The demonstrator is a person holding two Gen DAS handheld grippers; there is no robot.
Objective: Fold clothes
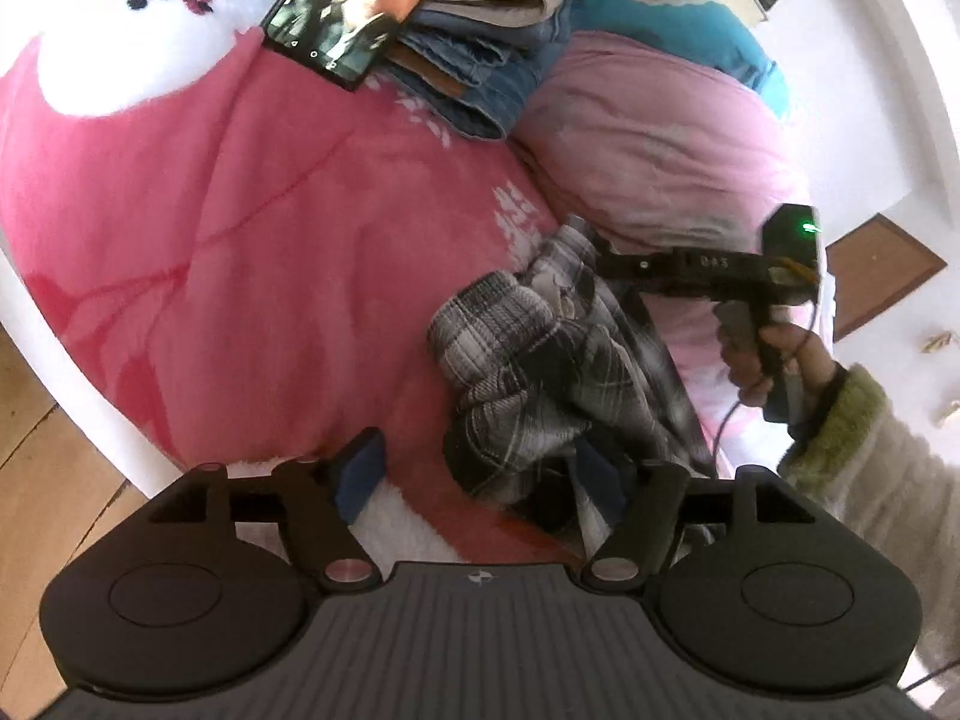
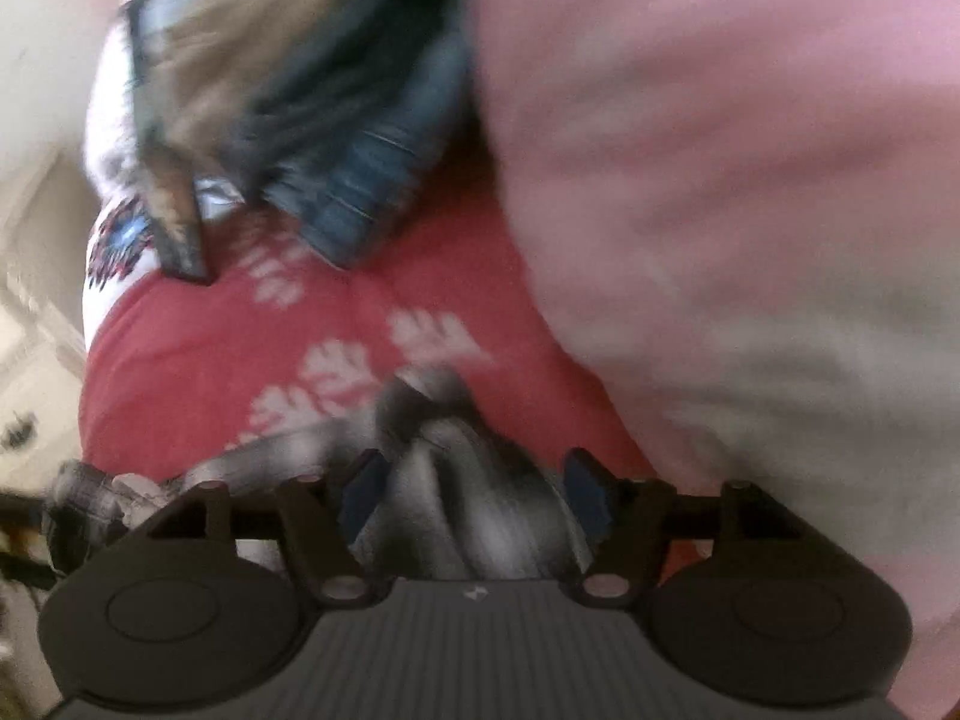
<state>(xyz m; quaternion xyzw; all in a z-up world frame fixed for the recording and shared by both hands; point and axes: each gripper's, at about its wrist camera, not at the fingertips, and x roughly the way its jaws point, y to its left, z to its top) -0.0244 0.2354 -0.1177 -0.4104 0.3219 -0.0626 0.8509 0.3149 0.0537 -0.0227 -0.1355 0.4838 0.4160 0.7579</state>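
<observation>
While a crumpled grey plaid shirt (image 1: 540, 372) lies bunched on a pink floral blanket (image 1: 228, 228), the left gripper (image 1: 480, 474) hovers with fingers wide apart, cloth against its right pad. The right gripper (image 2: 477, 492), held in a hand (image 1: 774, 360), has shirt fabric between its spread fingers; grip unclear through blur. Folded jeans (image 1: 468, 78) sit beyond, under a phone (image 1: 342, 18).
</observation>
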